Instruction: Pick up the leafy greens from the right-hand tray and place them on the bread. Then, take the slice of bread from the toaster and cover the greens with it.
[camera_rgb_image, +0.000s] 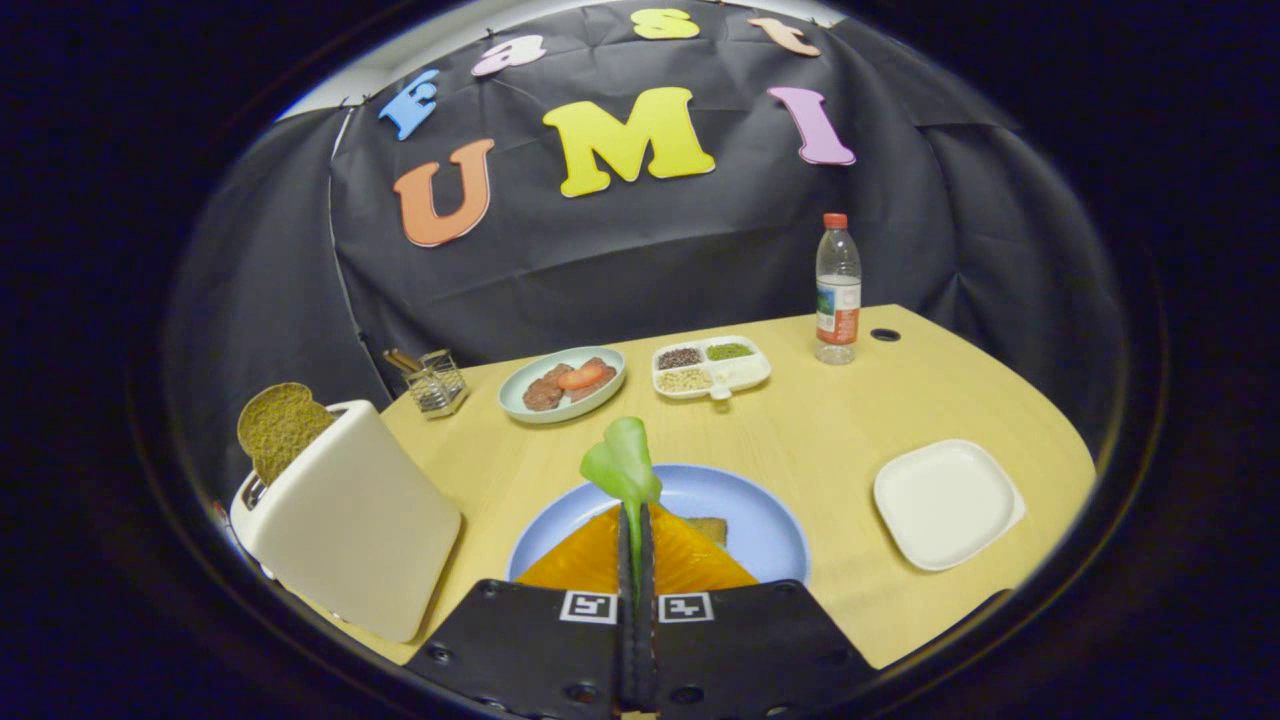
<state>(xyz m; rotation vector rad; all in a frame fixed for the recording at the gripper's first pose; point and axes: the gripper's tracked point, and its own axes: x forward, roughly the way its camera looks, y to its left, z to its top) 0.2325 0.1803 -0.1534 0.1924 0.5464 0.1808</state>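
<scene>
Worktop (830, 440) of pale wood carries everything, and the blue plate (760, 525) near its front middle serves as the landmark. Left of the blue plate stands the white toaster (350, 520), tilted in this view, with one slice of brown bread (278, 428) standing up out of its slot. On the blue plate itself lies a piece of bread (708, 528), mostly covered by something orange (690, 565); what the orange thing is I cannot tell. Right of the blue plate lies a white square tray (945, 503), with nothing in it. Beyond the blue plate sits a pale round plate (520, 405) holding dark slices of meat and one red piece on top. Next to it, also beyond the blue plate, is a white divided dish (745, 378) with dark, green and pale grains in separate compartments. Far beyond and to the right stands a clear bottle (838, 290) with a red cap. Beyond and to the left is a small glass holder (437, 383) with sticks in it.

The gripper (637, 545) is over the blue plate, its fingers closed together on the stem of the leafy greens (625, 465), and the leaf rises above the fingertips.
</scene>
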